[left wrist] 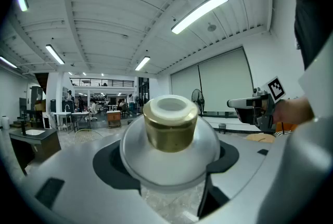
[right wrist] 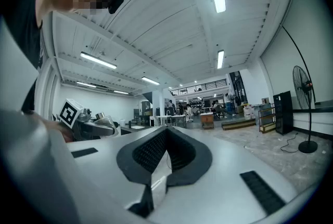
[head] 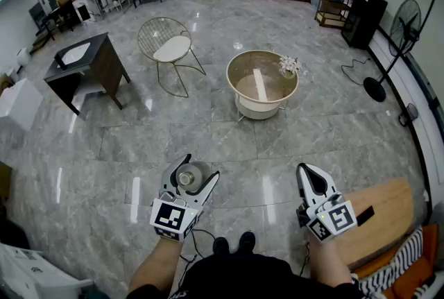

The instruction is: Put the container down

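Note:
The container [head: 186, 177] is a round pale jar with a gold neck and a white top. It hangs above the floor between the jaws of my left gripper [head: 189, 183], which is shut on its wide body. In the left gripper view the container [left wrist: 169, 142] fills the centre, upright, with the dark pads against both its sides. My right gripper [head: 307, 178] is held out at the right, shut, with nothing in it. In the right gripper view its ribbed pads [right wrist: 156, 150] meet, and the left gripper [right wrist: 86, 120] shows at the left.
A round beige table [head: 243, 67] with a small flower pot [head: 289, 67] stands ahead on the marble floor. A wire chair [head: 166, 48] and a dark desk [head: 87, 69] lie left of it. A wooden tabletop [head: 380, 216] is at my right. A standing fan [head: 397, 37] is far right.

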Available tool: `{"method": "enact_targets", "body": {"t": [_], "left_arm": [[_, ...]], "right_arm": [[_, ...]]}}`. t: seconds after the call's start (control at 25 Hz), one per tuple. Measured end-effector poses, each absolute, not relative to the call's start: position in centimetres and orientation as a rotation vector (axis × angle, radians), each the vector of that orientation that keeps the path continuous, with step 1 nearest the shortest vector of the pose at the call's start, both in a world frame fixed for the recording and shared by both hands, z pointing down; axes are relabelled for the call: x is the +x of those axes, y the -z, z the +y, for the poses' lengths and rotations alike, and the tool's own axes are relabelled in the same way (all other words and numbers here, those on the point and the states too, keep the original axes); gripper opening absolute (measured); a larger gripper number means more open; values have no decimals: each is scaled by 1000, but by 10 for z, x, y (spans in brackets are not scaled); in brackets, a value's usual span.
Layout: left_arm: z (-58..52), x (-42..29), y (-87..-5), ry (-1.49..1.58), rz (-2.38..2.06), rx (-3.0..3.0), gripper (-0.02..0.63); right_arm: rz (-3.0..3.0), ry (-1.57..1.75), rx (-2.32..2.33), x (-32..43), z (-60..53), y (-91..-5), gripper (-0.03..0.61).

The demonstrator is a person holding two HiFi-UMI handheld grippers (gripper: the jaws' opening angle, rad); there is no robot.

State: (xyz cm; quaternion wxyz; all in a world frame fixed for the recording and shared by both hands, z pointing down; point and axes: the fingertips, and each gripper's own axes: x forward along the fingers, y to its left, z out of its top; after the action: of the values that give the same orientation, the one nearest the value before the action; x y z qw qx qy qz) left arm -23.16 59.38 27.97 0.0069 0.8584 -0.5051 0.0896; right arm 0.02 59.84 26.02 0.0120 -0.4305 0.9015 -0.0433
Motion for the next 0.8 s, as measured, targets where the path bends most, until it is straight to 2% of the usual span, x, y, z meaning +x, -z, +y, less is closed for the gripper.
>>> {"method": "enact_targets", "body": {"t": [0.44, 0.8], "left_arm": [[593, -209, -271, -290, -1570, 2698, 341], [598, -173, -273, -316, -1594, 2668, 341]], "right_arm": [[2809, 126, -1334, 19, 603, -256, 11], [2859, 201, -1152, 42, 593, -245, 14]]}}
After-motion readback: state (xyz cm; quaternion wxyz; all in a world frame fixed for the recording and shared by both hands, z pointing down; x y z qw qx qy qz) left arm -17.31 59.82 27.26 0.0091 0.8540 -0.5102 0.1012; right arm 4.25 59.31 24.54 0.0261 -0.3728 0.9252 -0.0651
